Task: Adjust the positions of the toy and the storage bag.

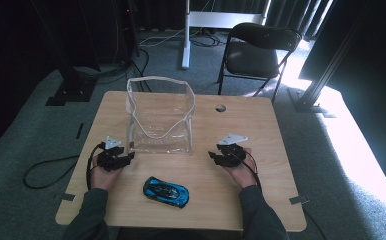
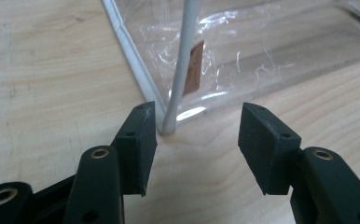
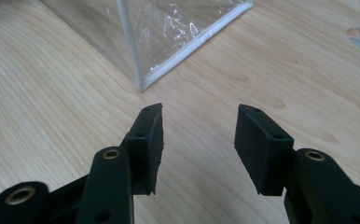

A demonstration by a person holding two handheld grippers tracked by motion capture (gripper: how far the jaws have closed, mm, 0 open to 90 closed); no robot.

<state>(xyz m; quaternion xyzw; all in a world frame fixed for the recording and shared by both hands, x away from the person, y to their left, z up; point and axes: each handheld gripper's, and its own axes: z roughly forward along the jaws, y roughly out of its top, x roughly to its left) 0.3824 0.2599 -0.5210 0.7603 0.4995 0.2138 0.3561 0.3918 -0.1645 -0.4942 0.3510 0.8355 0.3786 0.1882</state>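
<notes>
Step — I stage both grippers at the clear bag (image 1: 160, 117) | left gripper (image 1: 127, 158) spread, empty, at its 7 o'clock corner | right gripper (image 1: 214, 156) spread, empty, at 4 o'clock | next, I judge — pinch the rim; blue toy car (image 1: 165, 191) waits at 6 o'clock.

The clear bag (image 2: 243, 51) is cut off at twelve o'clock in the left gripper view; the toy car's (image 1: 165, 192) details are too small to be made out.

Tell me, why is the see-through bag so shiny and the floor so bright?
High view: sunlight washes out the floor at right, while the room behind stays dark. Left gripper view: the clear bag throws white glare off its crinkles. Right gripper view: the near jaws look blurry.
</notes>
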